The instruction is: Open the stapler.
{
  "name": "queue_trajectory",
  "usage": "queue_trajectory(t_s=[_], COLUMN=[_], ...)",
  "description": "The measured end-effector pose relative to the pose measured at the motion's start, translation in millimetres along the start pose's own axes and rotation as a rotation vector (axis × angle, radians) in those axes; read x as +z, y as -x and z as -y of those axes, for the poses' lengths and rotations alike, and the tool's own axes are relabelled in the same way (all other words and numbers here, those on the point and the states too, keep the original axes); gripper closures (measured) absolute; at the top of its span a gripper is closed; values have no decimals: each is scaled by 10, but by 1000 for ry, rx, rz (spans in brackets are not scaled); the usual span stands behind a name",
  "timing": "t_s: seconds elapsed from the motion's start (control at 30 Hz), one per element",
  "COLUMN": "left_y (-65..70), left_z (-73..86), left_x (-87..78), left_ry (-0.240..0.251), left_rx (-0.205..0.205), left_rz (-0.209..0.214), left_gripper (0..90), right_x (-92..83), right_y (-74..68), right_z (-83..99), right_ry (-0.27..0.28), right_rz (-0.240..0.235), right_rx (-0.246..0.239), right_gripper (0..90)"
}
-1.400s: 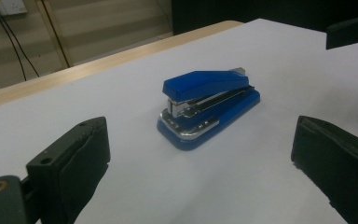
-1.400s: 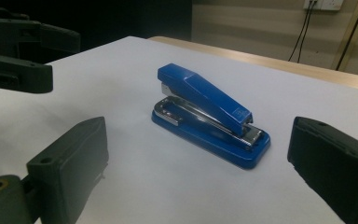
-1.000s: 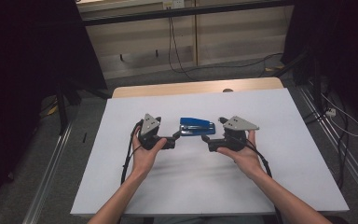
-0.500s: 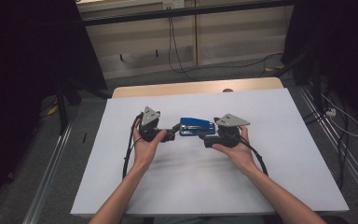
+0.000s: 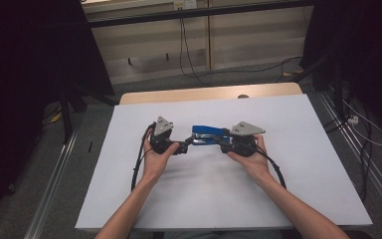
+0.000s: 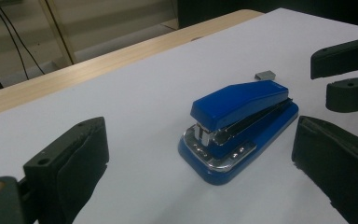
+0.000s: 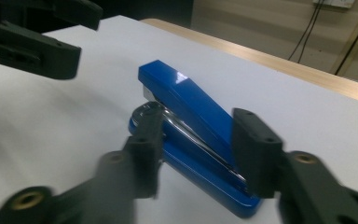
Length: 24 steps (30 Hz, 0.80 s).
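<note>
A blue stapler (image 5: 206, 133) lies flat on the white table sheet (image 5: 288, 164), between my two grippers. Its metal-tipped front end (image 6: 214, 140) faces my left gripper (image 6: 198, 140), whose jaws stand wide open just short of it, one on each side. My right gripper (image 7: 198, 126) straddles the stapler's rear half (image 7: 200, 140). Its jaws have just been closing with the stapler between them. One jaw is blurred and I see no firm press. In the high view my left gripper (image 5: 185, 145) and my right gripper (image 5: 219, 142) point at each other.
A small grey block (image 6: 265, 74) lies on the sheet just beyond the stapler's rear. The table's wooden far edge (image 5: 209, 93) runs behind the sheet. Cables trail from both grippers toward the person's forearms. Dark frames and floor rails flank the table.
My right gripper has edged left over the stapler's rear end and its jaws have narrowed around it. The left gripper and the stapler have stayed put.
</note>
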<state>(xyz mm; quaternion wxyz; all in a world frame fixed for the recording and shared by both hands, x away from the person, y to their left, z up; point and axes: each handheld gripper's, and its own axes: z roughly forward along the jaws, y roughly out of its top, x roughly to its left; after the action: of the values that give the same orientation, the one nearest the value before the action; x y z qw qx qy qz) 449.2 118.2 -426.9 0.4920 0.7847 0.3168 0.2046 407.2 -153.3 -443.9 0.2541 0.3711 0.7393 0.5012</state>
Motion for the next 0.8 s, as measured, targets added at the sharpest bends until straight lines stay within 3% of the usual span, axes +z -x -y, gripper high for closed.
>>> queue_trajectory(t_s=[0.17, 0.23, 0.27, 0.43, 0.53, 0.6, 0.8], left_y=[9, 8, 15, 3, 0, -13, -16], left_z=[4, -10, -26, -14, 1, 8, 8], left_x=[21, 7, -4, 16, 33, 30, 30], left_ry=[-1, 20, 32, 31, 7, 4, -11], left_rx=[0, 1, 22, 8, 26, 7, -2], left_rz=[6, 10, 0, -8, -31, -4, -22], left_gripper=[38, 40, 40, 40, 42, 47, 141], right_x=[31, 58, 72, 158, 192, 207, 256], right_y=[-2, 3, -2, -41, -48, -49, -75], right_z=[-9, -5, 2, 21, -8, -36, -57], right_ry=[4, -2, -6, -26, -30, -28, -31], right_rz=[-23, -51, -59, -87, -95, -91, -89], right_rx=[16, 45, 54, 32, 32, 38, 28], right_gripper=[689, 739, 767, 882, 900, 900, 900])
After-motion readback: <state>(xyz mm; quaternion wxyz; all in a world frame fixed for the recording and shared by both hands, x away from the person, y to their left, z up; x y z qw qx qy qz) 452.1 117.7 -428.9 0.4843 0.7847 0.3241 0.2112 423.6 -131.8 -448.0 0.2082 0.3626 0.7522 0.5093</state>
